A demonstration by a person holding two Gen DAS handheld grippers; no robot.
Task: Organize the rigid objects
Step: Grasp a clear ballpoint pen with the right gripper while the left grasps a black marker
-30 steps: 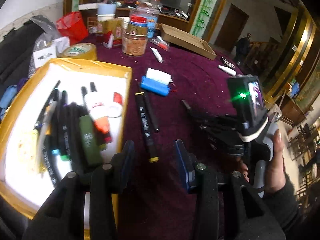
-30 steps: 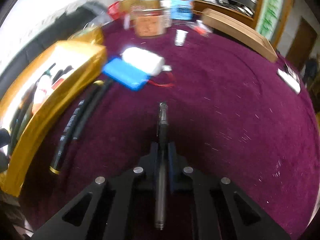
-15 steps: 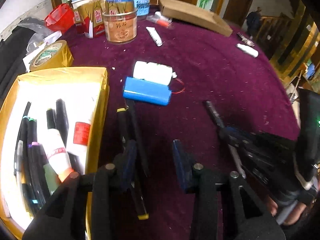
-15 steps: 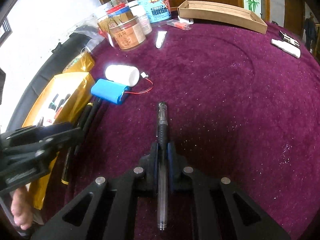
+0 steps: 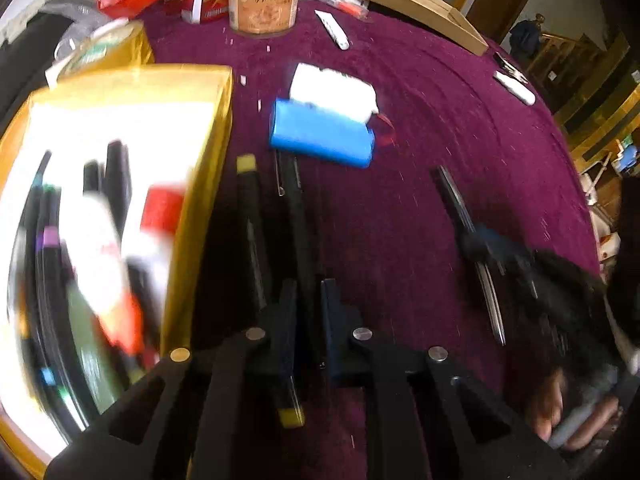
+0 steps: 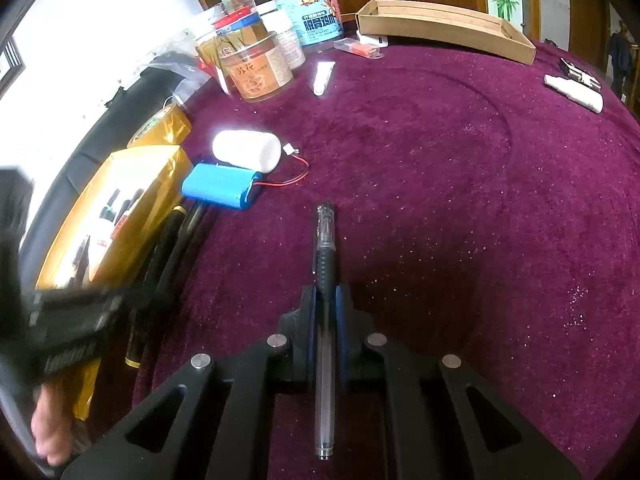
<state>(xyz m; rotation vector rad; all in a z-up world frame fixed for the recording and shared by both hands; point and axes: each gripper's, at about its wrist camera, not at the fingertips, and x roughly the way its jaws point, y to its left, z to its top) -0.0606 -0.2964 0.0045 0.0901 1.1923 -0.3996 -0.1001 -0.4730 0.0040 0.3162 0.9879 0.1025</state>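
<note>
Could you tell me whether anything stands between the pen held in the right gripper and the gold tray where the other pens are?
Yes. The left gripper and two black markers lying beside the gold tray lie between it and the pen in the right gripper.

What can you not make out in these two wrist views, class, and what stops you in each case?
- Left wrist view: the pens in the gold box are smeared by motion blur; their kinds are unreadable.
- Left wrist view: the black pen in the left gripper is partly hidden by the fingers.
- Right wrist view: most of the box's contents are hidden behind its near wall.
</note>
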